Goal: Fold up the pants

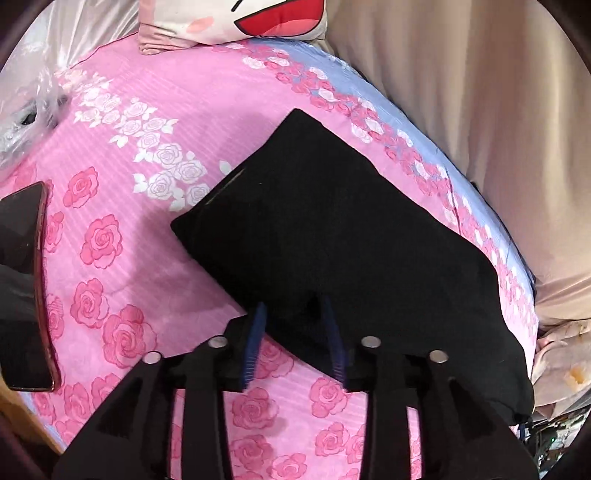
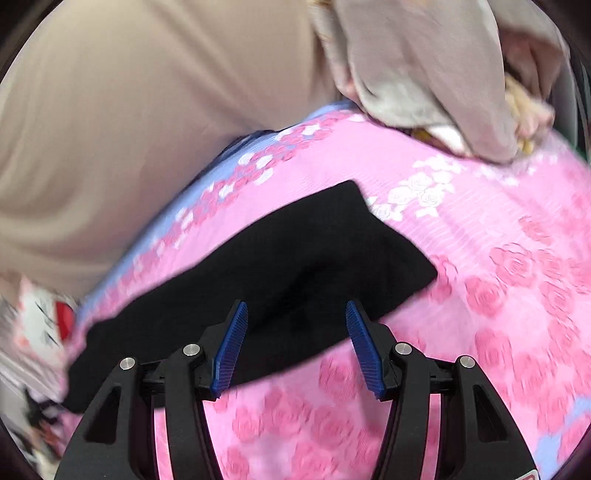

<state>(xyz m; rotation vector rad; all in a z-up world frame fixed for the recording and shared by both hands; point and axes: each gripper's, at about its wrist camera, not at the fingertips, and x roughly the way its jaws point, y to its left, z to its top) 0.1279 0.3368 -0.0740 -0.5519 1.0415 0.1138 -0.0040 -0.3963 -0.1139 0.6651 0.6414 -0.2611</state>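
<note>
Both claws, left claw [image 1: 295, 306] and right claw [image 2: 293, 306], gape released over folded black pants [image 1: 332, 229]; only the left view shows a phone [image 1: 26, 288].

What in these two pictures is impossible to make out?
- Pants folds: left wrist view, solid black hides the layers.
- Phone: left wrist view, cut off by the frame edge.
- Right wrist view: motion blur smears the bedsheet roses and the pillow print.

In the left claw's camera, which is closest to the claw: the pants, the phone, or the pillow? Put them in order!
1. Pants: right at the left claw, in front.
2. Phone: off to the left edge.
3. Pillow: far end of the bed.
</note>
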